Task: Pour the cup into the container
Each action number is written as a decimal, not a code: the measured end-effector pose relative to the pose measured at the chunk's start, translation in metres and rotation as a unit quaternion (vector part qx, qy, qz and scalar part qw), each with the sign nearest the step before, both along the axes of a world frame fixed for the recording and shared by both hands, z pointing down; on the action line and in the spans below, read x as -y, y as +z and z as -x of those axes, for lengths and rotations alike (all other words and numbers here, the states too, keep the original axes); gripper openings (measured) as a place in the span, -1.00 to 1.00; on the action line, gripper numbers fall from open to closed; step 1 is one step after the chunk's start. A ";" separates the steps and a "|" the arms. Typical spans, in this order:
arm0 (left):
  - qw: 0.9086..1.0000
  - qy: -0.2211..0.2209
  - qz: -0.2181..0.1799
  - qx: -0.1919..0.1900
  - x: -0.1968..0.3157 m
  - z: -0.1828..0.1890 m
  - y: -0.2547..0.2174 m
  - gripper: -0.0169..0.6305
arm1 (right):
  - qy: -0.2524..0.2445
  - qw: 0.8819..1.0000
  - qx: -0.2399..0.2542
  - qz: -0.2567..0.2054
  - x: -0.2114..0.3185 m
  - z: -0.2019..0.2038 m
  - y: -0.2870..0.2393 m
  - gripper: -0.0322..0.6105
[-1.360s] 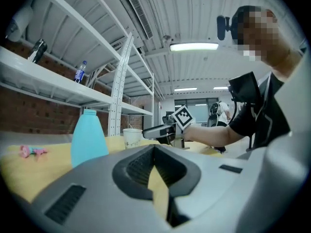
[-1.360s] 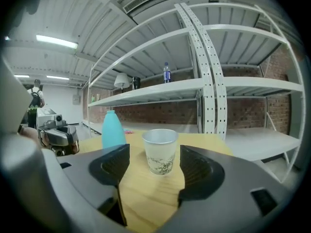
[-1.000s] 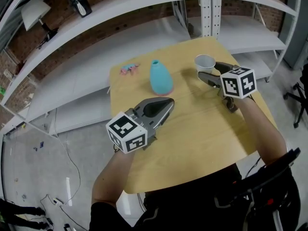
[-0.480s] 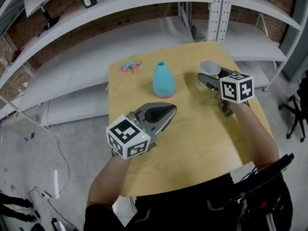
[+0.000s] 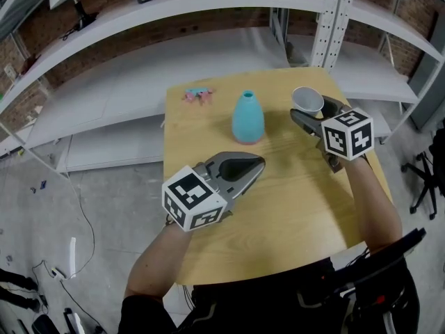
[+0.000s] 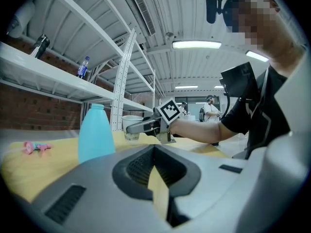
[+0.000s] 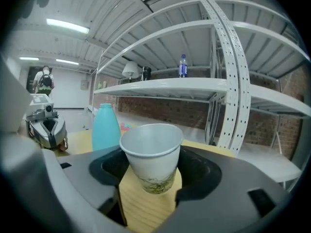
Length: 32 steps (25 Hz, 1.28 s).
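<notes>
1. I used the teal container (image 5: 247, 117) as my landmark. It stood upright on the table (image 5: 292, 207), narrow mouth up, with nothing touching it.
2. The cup (image 5: 308, 100) was to the right of the container, near it but clearly apart.
3. The right gripper (image 5: 313, 110) was clenched on the cup, one jaw on each side of its wall.
4. In the right gripper view the cup (image 7: 151, 154) filled the gap of the right gripper (image 7: 150, 176). It was a white paper cup with a greenish print low on its side, rim up and mouth open.
5. From that view the container (image 7: 106, 127) showed to the left of the cup and beyond it.
6. I could not tell whether the cup's base touched the table.
7. The left gripper (image 5: 259, 163) lay on my side of the container, apart from it, with its tips pointing toward the container's base.
8. Its jaws were closed tip to tip on nothing. In the left gripper view only bare table showed through the hollow behind the tips of the left gripper (image 6: 154, 147).
9. That view had the container (image 6: 96, 132) ahead and to the left, with the cup (image 6: 131, 125) farther right.
10. A small pink thing (image 5: 197, 94) lay left of the container, toward the table's far edge.
</notes>
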State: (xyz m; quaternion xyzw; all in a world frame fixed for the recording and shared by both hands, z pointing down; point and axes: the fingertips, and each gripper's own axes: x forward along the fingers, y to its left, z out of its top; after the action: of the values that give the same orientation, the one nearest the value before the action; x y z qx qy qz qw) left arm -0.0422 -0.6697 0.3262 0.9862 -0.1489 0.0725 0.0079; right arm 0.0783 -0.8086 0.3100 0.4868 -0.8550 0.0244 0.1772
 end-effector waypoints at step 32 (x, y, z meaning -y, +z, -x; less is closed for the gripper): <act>1.000 0.016 0.000 -0.001 -0.009 0.012 -0.001 -0.95 | -0.074 0.938 -0.319 -0.111 0.006 0.098 -0.070 0.06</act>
State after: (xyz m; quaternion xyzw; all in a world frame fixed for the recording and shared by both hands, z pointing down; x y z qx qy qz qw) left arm -0.0539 -0.6604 0.3254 0.9885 -0.1329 0.0713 0.0071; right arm -0.0201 -0.8143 0.2401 0.4207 -0.7845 -0.2406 0.3869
